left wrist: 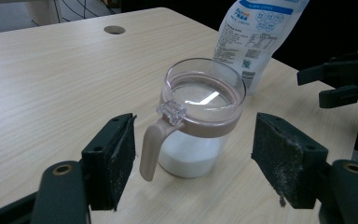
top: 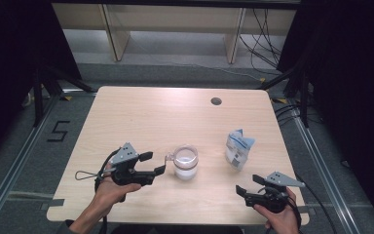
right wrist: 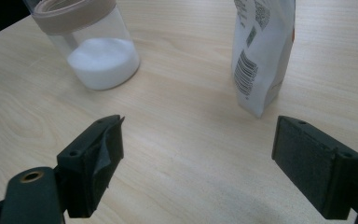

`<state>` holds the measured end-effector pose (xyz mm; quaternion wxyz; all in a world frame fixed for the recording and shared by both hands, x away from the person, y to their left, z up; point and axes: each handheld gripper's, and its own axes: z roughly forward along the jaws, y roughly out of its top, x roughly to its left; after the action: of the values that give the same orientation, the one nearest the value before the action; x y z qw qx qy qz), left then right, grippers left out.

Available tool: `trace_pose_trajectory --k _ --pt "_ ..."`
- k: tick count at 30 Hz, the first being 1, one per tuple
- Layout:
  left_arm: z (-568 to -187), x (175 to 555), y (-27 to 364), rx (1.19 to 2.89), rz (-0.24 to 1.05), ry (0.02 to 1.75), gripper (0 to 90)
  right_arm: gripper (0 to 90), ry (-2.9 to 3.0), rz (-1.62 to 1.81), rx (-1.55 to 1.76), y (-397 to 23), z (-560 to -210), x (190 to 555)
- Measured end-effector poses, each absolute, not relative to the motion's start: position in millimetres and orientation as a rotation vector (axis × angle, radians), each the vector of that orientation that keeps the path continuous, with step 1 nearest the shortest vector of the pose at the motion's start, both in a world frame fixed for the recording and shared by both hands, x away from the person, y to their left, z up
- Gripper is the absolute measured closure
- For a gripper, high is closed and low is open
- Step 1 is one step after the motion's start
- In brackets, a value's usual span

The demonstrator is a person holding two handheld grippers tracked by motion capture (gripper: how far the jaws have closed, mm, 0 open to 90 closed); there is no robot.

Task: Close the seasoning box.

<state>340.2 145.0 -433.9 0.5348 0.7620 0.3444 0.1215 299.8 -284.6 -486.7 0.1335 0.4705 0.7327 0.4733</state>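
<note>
We hold the left tool [left wrist: 193, 161] released around the clear, rigid, slippery plastic jar's [left wrist: 198, 119] beige handle [left wrist: 151, 147], our best grip.

Clear lidded jar [left wrist: 199, 122] upright on table, holding white powder.

jar [right wrist: 89, 44]: upper part is running off the top edge of the right gripper view, lid out of sight
pouch [left wrist: 256, 37]: top is being cut by the upper edge in the left gripper view; its small print is staying too fine to read
pouch base: the jar [left wrist: 198, 121] is covering part of it in the left gripper view
person's forearms: running off the bottom edge of the high view
</note>
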Motion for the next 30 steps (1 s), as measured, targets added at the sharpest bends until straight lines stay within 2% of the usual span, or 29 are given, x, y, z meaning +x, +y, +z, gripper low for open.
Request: trace_pose_trajectory --k 30 --pt "-444.0 315.6 159.4 1.846 0.302 0.818 27.4 17.5 2.146 1.326 1.345 -282.1 -485.5 300.6"
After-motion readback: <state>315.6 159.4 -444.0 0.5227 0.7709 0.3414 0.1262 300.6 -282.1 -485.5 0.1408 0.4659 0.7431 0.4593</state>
